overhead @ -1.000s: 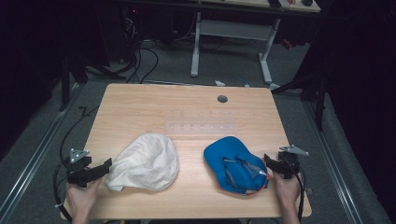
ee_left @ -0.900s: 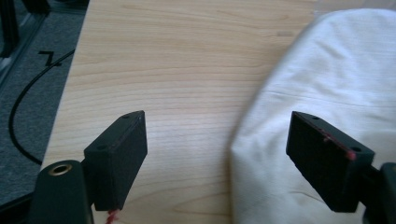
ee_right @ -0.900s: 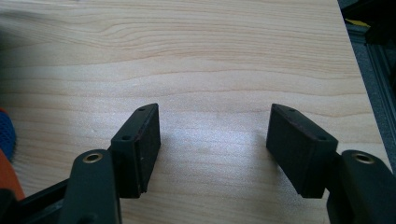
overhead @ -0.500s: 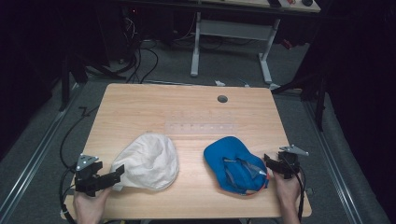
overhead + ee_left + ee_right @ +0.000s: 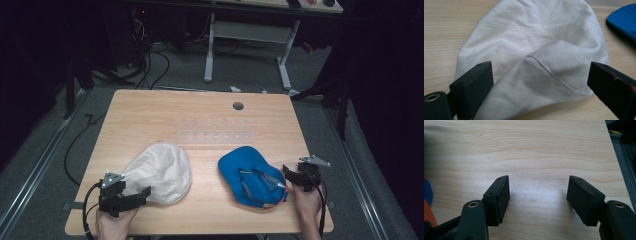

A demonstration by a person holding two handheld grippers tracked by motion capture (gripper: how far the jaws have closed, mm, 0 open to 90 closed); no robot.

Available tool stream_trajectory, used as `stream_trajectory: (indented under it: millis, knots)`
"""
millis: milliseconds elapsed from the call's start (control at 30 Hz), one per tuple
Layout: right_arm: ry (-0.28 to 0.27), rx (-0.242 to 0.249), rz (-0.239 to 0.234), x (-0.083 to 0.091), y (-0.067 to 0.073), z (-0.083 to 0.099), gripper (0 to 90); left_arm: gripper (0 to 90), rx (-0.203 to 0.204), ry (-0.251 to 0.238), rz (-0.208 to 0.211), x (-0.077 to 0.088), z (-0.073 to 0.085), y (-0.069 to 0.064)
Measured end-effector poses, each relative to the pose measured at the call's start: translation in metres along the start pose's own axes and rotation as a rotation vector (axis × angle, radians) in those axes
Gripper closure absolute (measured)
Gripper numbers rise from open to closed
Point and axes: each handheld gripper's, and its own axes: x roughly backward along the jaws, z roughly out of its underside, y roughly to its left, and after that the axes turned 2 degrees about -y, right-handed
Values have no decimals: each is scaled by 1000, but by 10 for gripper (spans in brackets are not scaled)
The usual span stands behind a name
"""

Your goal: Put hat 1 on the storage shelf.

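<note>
White cap (image 5: 161,171): lying left of the blue cap (image 5: 250,175).
Left gripper (image 5: 541,85): jaws wide, straddling the white cap's near fold.
Right gripper (image 5: 537,195): jaws wide over bare table (image 5: 544,150), right of the blue cap.

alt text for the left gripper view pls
A cream cotton cap lies crumpled on a light wooden table, with the open left gripper poised over its near edge, jaws on either side. A blue fabric cap shows at the upper right.

Left gripper (image 5: 141,194) drawn back off white cap (image 5: 160,172).
</note>
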Motion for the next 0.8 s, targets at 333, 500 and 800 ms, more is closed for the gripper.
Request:
stream_trajectory:
  millis: [333,500,800]
  knots:
    - [0,1,0,0,0,0,349,14,-21,11,-64,-10,2,-13]
    - [0,2,0,0,0,0,348,5,-9,18,-77,-17,3,-16]
    - [0,2,0,0,0,0,348,1,7,77,-69,-41,10,-15]
